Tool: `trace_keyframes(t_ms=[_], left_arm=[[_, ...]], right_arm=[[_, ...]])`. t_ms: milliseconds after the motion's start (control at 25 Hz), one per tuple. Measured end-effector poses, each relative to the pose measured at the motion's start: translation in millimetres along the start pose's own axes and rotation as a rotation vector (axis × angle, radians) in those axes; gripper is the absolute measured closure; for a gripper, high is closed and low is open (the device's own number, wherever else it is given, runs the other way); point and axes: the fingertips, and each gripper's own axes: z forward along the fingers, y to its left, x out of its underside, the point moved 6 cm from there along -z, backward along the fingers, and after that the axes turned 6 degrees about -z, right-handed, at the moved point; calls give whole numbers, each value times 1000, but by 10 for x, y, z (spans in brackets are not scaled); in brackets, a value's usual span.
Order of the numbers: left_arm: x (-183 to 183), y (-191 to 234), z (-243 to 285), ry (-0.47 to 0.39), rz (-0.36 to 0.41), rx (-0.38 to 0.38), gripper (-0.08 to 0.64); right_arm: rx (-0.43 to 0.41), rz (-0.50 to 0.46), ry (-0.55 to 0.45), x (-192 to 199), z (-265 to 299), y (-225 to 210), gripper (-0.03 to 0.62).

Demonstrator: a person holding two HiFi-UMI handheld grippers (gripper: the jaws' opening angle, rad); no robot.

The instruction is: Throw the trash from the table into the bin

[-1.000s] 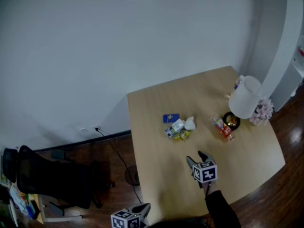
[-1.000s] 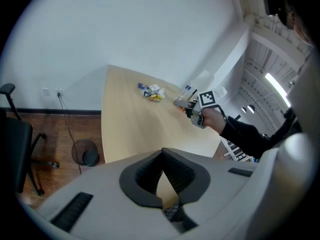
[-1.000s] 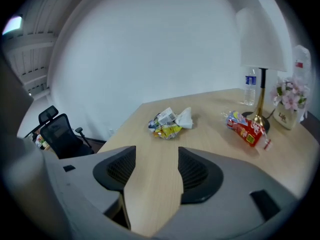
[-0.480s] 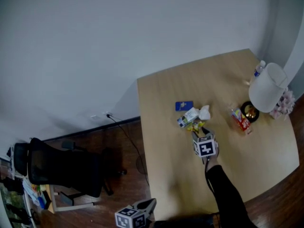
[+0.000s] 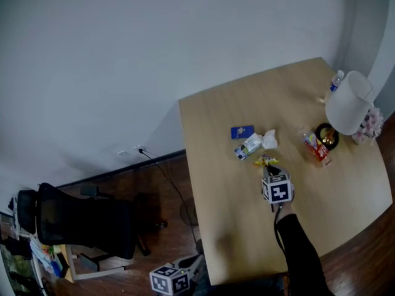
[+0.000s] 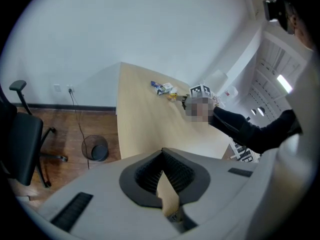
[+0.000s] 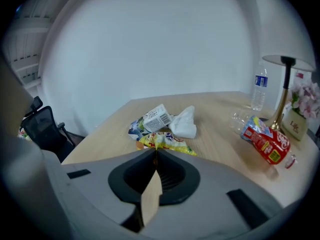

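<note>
Wood table [image 5: 241, 227], white wall [image 5: 154, 42], bin [image 6: 95, 148] on floor [image 6: 52, 121]; right gripper [image 7: 155, 154] had moved in and just pinched yellow wrapper [image 7: 167, 142], left gripper [image 6: 162, 154] pressed together.

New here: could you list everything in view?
table: one, light wood, near wall
yellow wrapper: one, yellow, mid-table
carton: one, white, behind wrapper
tissue: one, white, beside carton
blue packet: one, blue, behind carton
red packet: one, red, near lamp
lamp: one, white shade, table corner
bottle: one, clear, by lamp
flowers: one bunch, pink, beside lamp
chair: one, black, on floor
bin: one, dark, floor beside table
right gripper: one, grey, fingers just closed on yellow wrapper
left gripper: one, grey, fingers shut, empty
</note>
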Motion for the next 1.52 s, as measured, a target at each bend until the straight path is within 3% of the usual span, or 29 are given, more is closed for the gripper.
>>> trace_keyframes(t_ms=[280, 480, 640, 800, 1040, 1360, 1520], left_arm=[[-115, 780, -79, 5, -4, 91, 558], [-344, 1555, -392, -22, 44, 120, 558], [-381, 2189, -584, -22, 48, 118, 558], [-364, 2636, -767, -33, 60, 100, 558], [-351, 3069, -906, -86, -2, 46, 558], [-274, 3227, -631, -116, -68, -36, 557], [-192, 3405, -262, -80, -97, -80, 557]], right_arm=[[83, -15, -44, 18, -735, 507, 583], [146, -10, -54, 3, -1222, 1337, 583], [150, -10, -33, 104, -1429, 2115, 583], [74, -48, 0, 235, -1405, 2914, 582], [-113, -133, 82, 398, -1190, 3924, 582], [-282, -144, 221, 936, -473, 4335, 582], [-320, -156, 299, 1166, 26, 4404, 582]])
